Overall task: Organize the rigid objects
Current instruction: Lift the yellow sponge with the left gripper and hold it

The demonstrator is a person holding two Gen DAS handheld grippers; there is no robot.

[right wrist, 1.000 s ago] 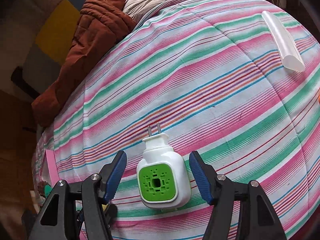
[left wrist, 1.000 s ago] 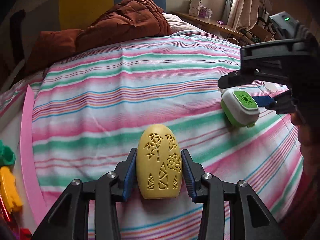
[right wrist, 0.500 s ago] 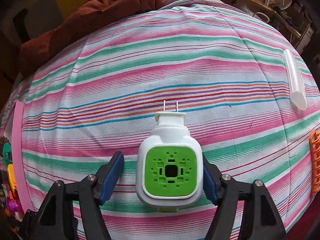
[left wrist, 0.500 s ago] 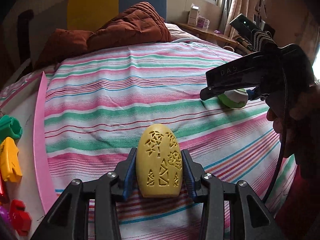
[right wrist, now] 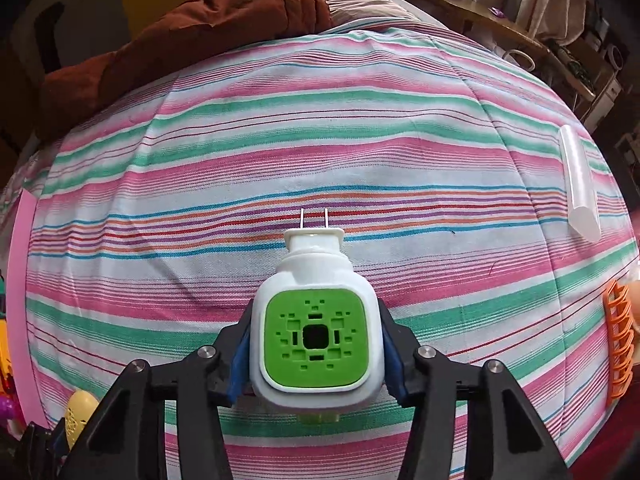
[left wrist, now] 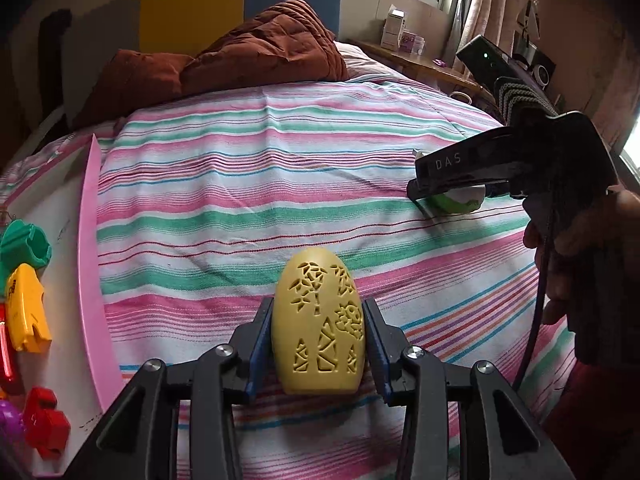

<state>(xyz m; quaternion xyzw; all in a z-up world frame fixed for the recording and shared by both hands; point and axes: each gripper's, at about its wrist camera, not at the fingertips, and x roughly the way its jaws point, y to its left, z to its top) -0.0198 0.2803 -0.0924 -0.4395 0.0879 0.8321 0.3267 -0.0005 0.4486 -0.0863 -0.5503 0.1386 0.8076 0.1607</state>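
Note:
A yellow egg-shaped shell with cut-out patterns (left wrist: 318, 324) stands upright between the blue pads of my left gripper (left wrist: 318, 312), which is shut on it just above the striped bedspread (left wrist: 248, 184). The same egg shows at the lower left of the right wrist view (right wrist: 80, 410). A white plug-in device with a green face (right wrist: 316, 336) lies on the bedspread, prongs pointing away. My right gripper (right wrist: 316, 320) is closing on it, and both pads touch its sides. In the left wrist view that device (left wrist: 460, 202) peeks out under the right gripper's black finger.
A white board with a pink rim (left wrist: 90, 260) lies at the bed's left, holding green (left wrist: 24, 244), yellow (left wrist: 26, 308) and red (left wrist: 44, 420) toys. A translucent tube (right wrist: 578, 184) and an orange lattice piece (right wrist: 618, 344) lie at the right. A brown quilt (left wrist: 248, 60) is heaped at the bed's head.
The right gripper rolled square to the plug-in device, came down around it, and its pads closed from well apart onto its sides. The left gripper kept its grip on the egg.

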